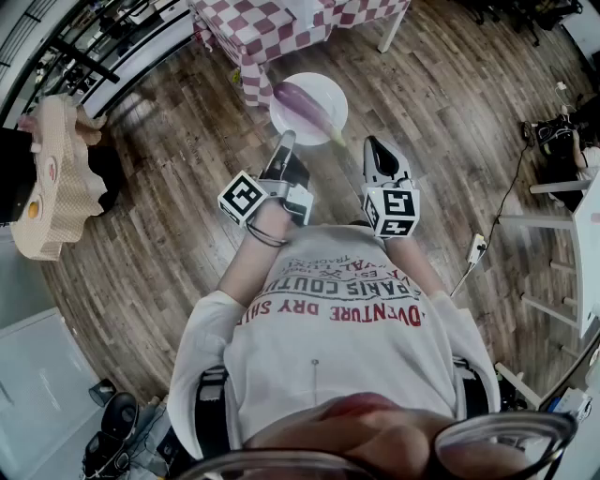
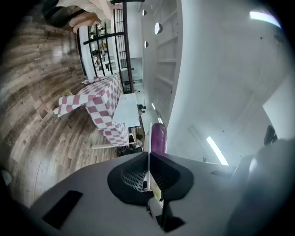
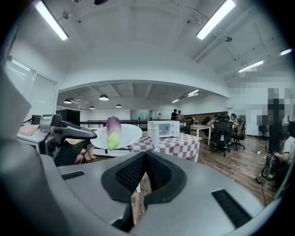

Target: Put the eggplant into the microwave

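A purple eggplant (image 1: pixel 302 101) with a green stem end lies on a white plate (image 1: pixel 325 88) held out over the wooden floor. My left gripper (image 1: pixel 285 142) is shut on the plate's near rim; in the left gripper view the plate (image 2: pixel 149 152) runs edge-on between the jaws, with the eggplant (image 2: pixel 158 137) beyond. My right gripper (image 1: pixel 373 143) hangs beside the plate, shut and empty, its jaws pressed together (image 3: pixel 145 156). The right gripper view shows the eggplant (image 3: pixel 113 131) on the plate (image 3: pixel 131 133) and a white microwave (image 3: pixel 162 129) standing on a checkered table (image 3: pixel 179 144) farther ahead.
The red-and-white checkered table (image 1: pixel 281 28) stands just past the plate. A person's hand with a beige object (image 1: pixel 52 178) is at the left. Office chairs (image 3: pixel 225 133) and seated people fill the right, with a cable (image 1: pixel 502 202) on the floor.
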### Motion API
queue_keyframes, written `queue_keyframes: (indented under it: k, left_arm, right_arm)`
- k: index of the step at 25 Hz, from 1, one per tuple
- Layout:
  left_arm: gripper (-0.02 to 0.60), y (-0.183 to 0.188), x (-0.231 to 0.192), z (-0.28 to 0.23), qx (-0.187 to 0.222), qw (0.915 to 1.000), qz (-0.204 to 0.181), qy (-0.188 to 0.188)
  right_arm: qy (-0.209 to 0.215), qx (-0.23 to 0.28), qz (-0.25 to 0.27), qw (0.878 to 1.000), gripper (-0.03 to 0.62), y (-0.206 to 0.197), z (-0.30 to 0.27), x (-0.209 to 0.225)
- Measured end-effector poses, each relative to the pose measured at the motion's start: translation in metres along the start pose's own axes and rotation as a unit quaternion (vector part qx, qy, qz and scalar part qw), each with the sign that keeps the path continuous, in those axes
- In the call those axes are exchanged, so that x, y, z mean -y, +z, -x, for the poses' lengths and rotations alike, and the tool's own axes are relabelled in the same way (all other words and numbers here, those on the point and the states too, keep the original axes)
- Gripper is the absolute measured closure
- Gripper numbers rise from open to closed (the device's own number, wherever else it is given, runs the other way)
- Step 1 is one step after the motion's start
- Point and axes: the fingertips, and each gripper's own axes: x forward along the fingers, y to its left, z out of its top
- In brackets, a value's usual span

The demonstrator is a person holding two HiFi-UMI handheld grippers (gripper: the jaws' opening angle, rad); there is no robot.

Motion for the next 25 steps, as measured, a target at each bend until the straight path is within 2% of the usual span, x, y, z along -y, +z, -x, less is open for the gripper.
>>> queue_keyframes:
  k: [3,7,12,18,21,25]
  left_arm:
    - [0.546,0.001,0.008,-0.004,0.006,0.9997,0.008,-0.021]
    - [0.546,0.003,-0.005,-0.003,0.003,1.0,-0.003,0.006]
    - [0.546,0.009,-0.012,-0.01,0.004,1.0,0.006,0.005]
    - [0.546,0.002,-0.017,-0.018,-0.002,0.9988,0.049,-0.002]
    - [0.546,-0.002,-0.024,-0.028,-0.005,0.9986,0.053,0.006]
    - [0.546,-0.01,-0.035,-0.047,-0.012,0.9982,0.055,0.02]
  right_arm:
    - [0.004,-0.007,-0.007,1.0,0.568,-0.002,-0.005,-0.003]
    - [0.007,-0.012,-0.014,1.0,0.568,-0.004,-0.007,-0.007]
    - [0.004,-0.012,0.0,1.0,0.568,-0.003,-0.016,-0.011]
    - [-0.009,-0.03,0.005,0.999,0.568,-0.011,-0.014,-0.007]
    - [-0.015,-0.036,0.013,0.999,0.568,-0.011,-0.016,0.005]
    - [-0.02,-0.046,-0.008,0.999,0.568,-0.019,-0.026,0.022]
